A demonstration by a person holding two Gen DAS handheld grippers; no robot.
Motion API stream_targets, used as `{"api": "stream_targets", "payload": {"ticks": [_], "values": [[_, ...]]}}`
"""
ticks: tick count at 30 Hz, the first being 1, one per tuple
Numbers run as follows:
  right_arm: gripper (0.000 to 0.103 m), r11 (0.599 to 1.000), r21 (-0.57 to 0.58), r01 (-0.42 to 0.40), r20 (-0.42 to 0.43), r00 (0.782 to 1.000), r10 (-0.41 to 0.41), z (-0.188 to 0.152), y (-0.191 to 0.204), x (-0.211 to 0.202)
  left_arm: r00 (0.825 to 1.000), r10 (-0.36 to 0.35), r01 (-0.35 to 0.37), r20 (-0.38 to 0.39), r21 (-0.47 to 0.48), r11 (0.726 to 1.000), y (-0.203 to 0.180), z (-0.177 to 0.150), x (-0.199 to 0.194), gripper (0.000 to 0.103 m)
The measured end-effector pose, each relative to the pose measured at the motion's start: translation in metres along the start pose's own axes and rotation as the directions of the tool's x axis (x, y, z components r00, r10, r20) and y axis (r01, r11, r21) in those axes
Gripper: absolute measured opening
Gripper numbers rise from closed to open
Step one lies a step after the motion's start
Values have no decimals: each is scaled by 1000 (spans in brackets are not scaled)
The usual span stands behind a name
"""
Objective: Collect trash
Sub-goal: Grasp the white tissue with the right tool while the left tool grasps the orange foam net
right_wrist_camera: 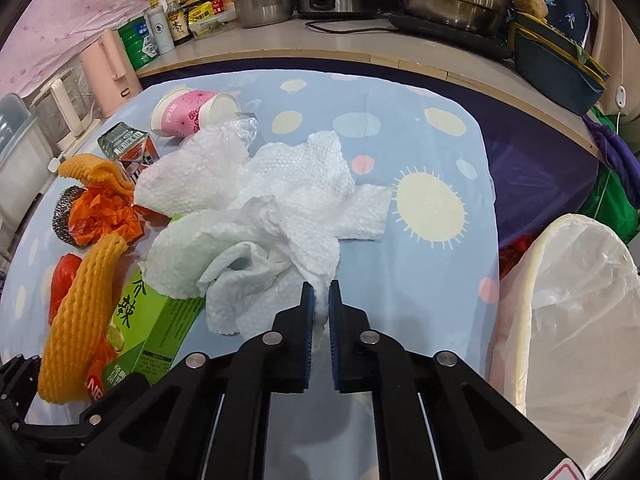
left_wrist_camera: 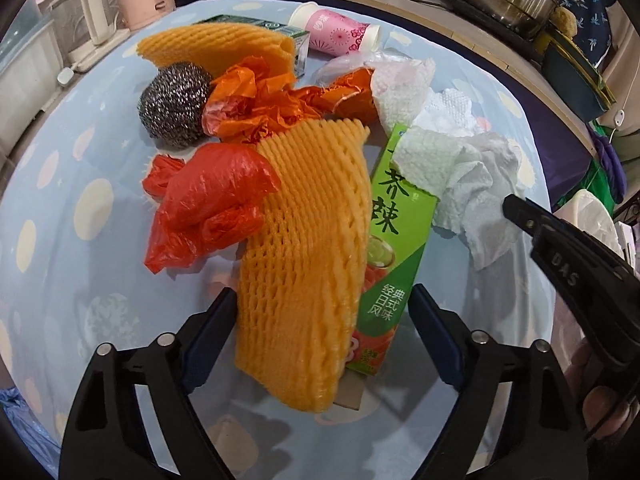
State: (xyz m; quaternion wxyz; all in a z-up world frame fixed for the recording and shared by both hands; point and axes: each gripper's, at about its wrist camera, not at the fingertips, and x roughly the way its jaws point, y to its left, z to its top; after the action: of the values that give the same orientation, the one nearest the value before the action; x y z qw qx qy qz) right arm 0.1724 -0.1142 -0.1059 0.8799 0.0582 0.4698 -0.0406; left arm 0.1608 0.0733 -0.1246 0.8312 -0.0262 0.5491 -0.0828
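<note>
A heap of trash lies on the blue dotted tablecloth (left_wrist_camera: 80, 240). My left gripper (left_wrist_camera: 324, 292) is open, its fingers either side of a yellow foam fruit net (left_wrist_camera: 308, 240) and a green carton box (left_wrist_camera: 390, 248). Beside these lie a red plastic bag (left_wrist_camera: 212, 200), crumpled orange plastic (left_wrist_camera: 256, 100), a steel scourer (left_wrist_camera: 174, 104), a second foam net (left_wrist_camera: 216, 48) and a pink paper cup (left_wrist_camera: 340, 34). My right gripper (right_wrist_camera: 321, 286) is shut on the near end of the crumpled white paper towels (right_wrist_camera: 256, 216); it also shows at the right edge of the left wrist view.
A bin with a white plastic liner (right_wrist_camera: 580, 320) stands off the table's right side. Behind the table runs a counter (right_wrist_camera: 280, 44) with steel pots, a rice cooker and bottles. A small drink carton (right_wrist_camera: 124, 142) lies near the cup.
</note>
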Motion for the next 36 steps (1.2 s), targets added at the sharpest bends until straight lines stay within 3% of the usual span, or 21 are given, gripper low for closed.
{"api": "stream_targets", "payload": {"ticks": [5,13,16,23,24,26,30,36], "values": [[5,1000,23,-15,52,999,14,4,-8,-30,1000,-18,18,8,22,1000,-4,-3,-5,60],[5,998,45,-36,157,987,29,17,-16,-86,999,-44,43,25,39,998,-10,-7,-21,55],[5,998,47,-37,191,981,27,21,-18,-103,998,-51,49,46,42,998,-11,-11,-30,55],[5,998,48,-31,194,981,21,5,-18,-115,998,-61,60,16,49,997,-8,-31,-35,57],[5,998,52,-33,189,982,23,2,-19,-115,998,-66,66,6,44,997,-7,-35,-34,59],[5,998,57,-36,177,984,25,-4,-20,-114,998,-68,68,-15,29,997,-4,-41,-32,76],[5,997,68,-39,164,986,27,-13,-23,-113,999,-31,31,-22,-4,1000,6,-47,-29,77],[5,997,72,-40,166,986,28,-15,-24,-115,998,24,-21,54,-57,998,21,-49,-50,78]]}}
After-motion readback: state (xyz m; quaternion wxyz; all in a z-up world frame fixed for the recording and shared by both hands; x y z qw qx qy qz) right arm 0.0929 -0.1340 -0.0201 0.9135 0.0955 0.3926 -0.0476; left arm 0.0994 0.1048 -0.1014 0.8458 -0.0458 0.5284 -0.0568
